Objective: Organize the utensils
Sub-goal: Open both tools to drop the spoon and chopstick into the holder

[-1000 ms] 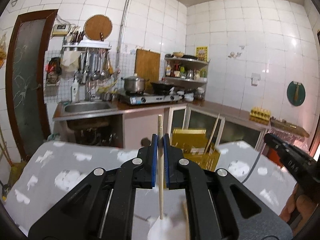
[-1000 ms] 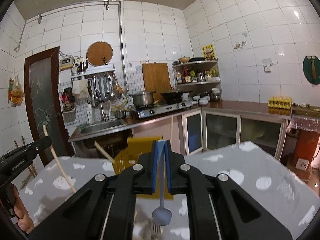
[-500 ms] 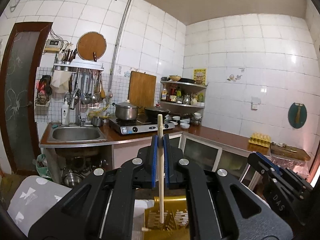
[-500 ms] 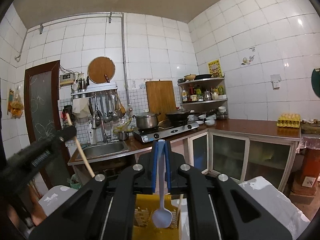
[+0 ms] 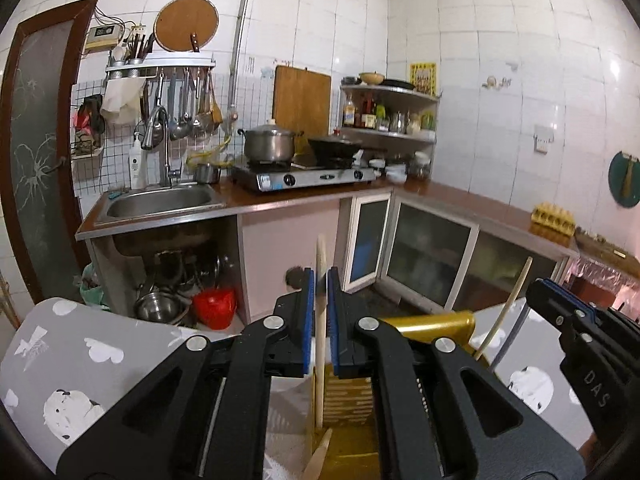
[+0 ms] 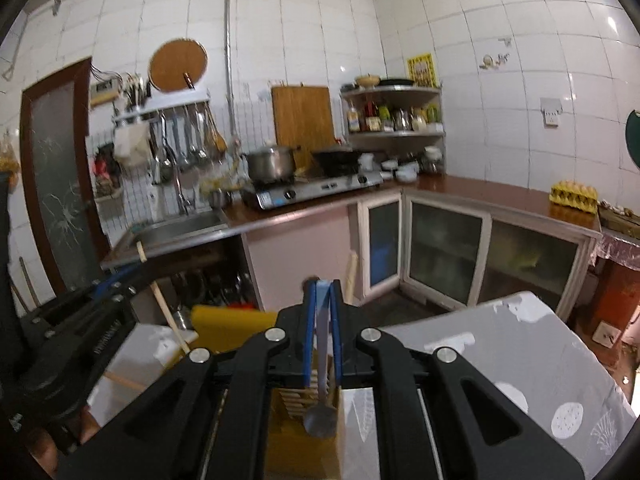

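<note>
My left gripper (image 5: pixel 320 276) has a pale wooden stick (image 5: pixel 320 344) upright between its blue pads. Its jaws are opening, and the pads still seem to touch the stick. The stick's lower end reaches down into the yellow slotted utensil holder (image 5: pixel 432 322). My right gripper (image 6: pixel 322 286) is shut on the handle of a grey-blue spoon (image 6: pixel 320 420), whose bowl hangs inside the holder (image 6: pixel 228 326). Another stick (image 5: pixel 506 316) leans out of the holder's right side. In the left wrist view the right gripper (image 5: pixel 540 286) shows at the right edge.
The holder stands on a table under a grey cloth with white patches (image 5: pixel 72 364). Behind it are the kitchen counter with a sink (image 5: pixel 160 202) and a gas stove (image 5: pixel 304 176), and glass-door cabinets (image 6: pixel 444 252). A hand (image 6: pixel 44 452) shows at the lower left.
Both grippers have moved forward over the table to the yellow holder and dipped. The stick's and the spoon's lower ends now hang inside it.
</note>
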Demonstrator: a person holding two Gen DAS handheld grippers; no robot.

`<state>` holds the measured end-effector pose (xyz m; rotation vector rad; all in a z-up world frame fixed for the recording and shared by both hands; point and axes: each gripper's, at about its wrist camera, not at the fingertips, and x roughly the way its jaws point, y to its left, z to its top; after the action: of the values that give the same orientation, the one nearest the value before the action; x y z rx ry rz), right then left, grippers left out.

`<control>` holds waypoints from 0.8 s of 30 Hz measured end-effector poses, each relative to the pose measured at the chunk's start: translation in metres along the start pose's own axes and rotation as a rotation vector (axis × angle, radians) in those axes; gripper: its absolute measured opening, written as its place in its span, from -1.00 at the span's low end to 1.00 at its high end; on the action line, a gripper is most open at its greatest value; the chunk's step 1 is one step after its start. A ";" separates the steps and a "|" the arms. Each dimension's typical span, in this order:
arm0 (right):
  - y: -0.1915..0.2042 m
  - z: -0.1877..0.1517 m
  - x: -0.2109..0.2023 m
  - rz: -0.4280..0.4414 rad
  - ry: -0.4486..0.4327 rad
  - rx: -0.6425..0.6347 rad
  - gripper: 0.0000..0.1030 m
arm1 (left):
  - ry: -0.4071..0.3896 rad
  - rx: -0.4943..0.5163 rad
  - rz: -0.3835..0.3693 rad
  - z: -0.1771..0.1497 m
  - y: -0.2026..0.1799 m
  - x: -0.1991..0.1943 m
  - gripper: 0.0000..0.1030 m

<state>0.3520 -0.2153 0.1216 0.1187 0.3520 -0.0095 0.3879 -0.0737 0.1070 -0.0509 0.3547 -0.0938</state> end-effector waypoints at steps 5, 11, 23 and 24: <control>-0.013 -0.002 -0.012 -0.041 0.024 0.017 0.13 | -0.046 -0.007 0.010 0.014 0.006 -0.036 0.21; -0.028 -0.004 -0.055 -0.051 0.064 0.035 0.17 | -0.068 -0.017 -0.006 0.030 0.022 -0.097 0.62; -0.016 -0.106 -0.086 -0.075 0.282 0.002 0.33 | 0.112 -0.023 0.045 -0.047 0.067 -0.134 0.90; -0.015 -0.113 -0.085 -0.078 0.297 0.000 0.33 | 0.137 -0.013 0.057 -0.056 0.070 -0.129 0.90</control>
<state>0.2330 -0.2179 0.0437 0.1062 0.6533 -0.0695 0.2541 0.0071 0.0946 -0.0473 0.4938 -0.0381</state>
